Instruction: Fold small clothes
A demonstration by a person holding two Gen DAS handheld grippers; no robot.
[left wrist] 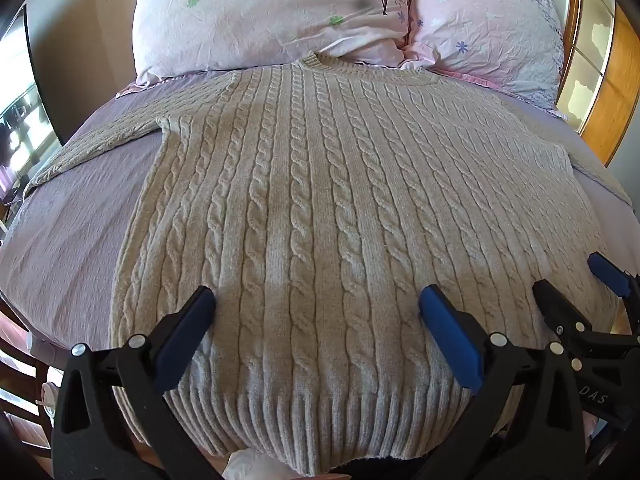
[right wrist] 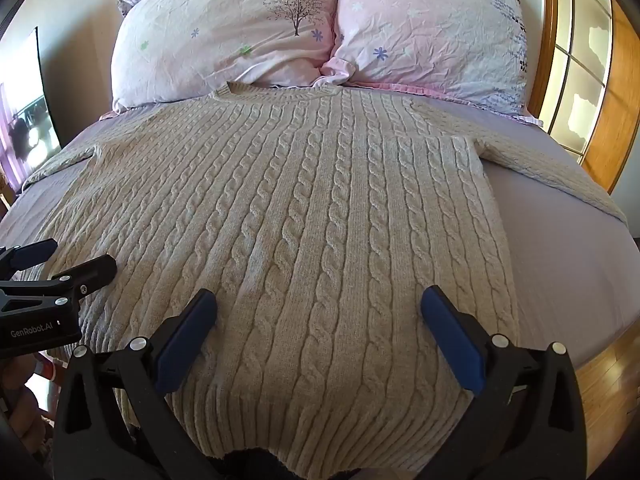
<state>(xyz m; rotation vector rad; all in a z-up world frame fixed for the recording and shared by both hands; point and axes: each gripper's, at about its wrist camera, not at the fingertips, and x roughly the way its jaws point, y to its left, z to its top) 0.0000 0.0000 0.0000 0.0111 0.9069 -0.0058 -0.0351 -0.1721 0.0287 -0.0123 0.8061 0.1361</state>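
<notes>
A beige cable-knit sweater point(left wrist: 320, 208) lies flat on the bed point(left wrist: 72, 232), collar toward the pillows point(left wrist: 256, 12). The left gripper point(left wrist: 318, 300) and right gripper point(right wrist: 319, 300) hover over its hem, jaws spread, grasping nothing.

A chunky cable-knit sweater point(left wrist: 320, 200) in matt beige wool lies on a bed point(left wrist: 72, 232) sheeted in finely textured lilac cloth. Crinkled pink cotton pillows point(right wrist: 224, 32) fill the upper frame beside glossy varnished wood point(right wrist: 624, 92). Both grippers' fingers point(left wrist: 188, 332) are matt black plastic with smooth blue pads and shiny metal rivets.

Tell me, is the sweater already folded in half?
No, the sweater lies spread flat on the bed, both sleeves out.
</notes>
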